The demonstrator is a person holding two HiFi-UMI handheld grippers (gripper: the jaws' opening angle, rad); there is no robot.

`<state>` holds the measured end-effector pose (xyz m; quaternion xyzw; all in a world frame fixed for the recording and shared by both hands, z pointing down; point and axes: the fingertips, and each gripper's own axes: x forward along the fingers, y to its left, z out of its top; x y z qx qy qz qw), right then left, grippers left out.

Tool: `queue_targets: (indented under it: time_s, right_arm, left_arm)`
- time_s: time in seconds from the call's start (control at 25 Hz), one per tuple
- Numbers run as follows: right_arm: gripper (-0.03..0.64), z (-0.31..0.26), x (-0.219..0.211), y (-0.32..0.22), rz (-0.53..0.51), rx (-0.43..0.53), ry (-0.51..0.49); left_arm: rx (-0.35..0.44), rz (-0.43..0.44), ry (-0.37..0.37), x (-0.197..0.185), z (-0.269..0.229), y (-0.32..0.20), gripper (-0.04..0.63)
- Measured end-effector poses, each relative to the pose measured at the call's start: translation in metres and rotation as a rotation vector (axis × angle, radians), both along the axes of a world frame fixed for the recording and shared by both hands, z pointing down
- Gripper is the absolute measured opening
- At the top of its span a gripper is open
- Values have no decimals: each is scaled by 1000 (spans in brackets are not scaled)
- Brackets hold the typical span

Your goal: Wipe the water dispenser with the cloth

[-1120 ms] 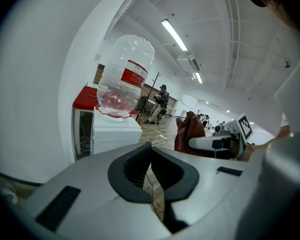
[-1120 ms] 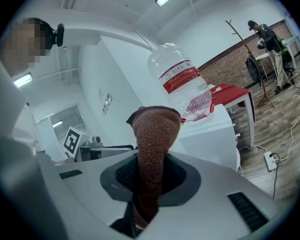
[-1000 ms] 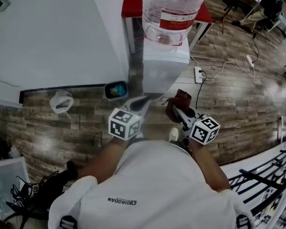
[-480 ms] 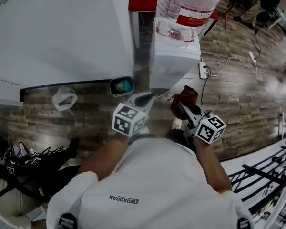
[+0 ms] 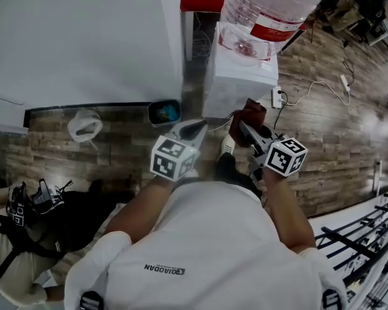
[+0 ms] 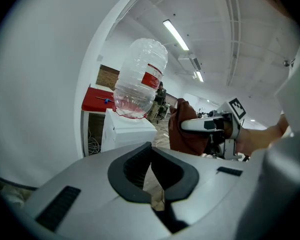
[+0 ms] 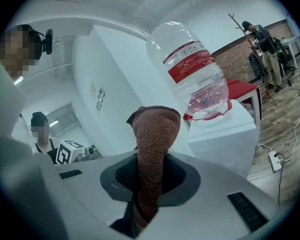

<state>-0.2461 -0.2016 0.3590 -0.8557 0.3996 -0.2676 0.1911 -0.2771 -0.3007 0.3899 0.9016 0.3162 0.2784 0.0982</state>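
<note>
Right claw (image 5: 247, 128) clamps the cloth (image 5: 253, 112); the dispenser (image 5: 239, 82) is just ahead.
Left claw (image 5: 193, 130), pinched together and empty, hangs beside it. The cloth stands loose beyond the jaws, so a hard drag could pull it free, or a bare jaw could knock the bottle (image 5: 268, 11) above.

Clutter on the wooden floor (image 5: 336, 141).
Small bin (image 5: 164, 112) just left of the left claw (image 5: 195, 130), white bag (image 5: 85, 126) farther left; power strip (image 5: 277, 97) beyond the right claw (image 5: 246, 126).
</note>
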Motion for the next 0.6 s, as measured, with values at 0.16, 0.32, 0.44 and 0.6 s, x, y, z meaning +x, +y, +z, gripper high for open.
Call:
queue_targets:
  time_s: [0.16, 0.32, 0.44, 0.6]
  right_arm:
    - [58, 10, 48, -18, -61, -42, -6]
    - [58, 28, 98, -36, -96, -61, -32]
    - [58, 40, 130, -48, -118, -63, -57]
    - [58, 54, 164, -69, -159, -65, -87]
  left_arm:
    - [27, -45, 1, 22, 7, -6, -11]
    - [37, -82, -18, 42, 15, -7, -11]
    - [27, -110, -27, 56, 16, -5, -11]
    - [27, -144, -44, 73, 21, -7, -11]
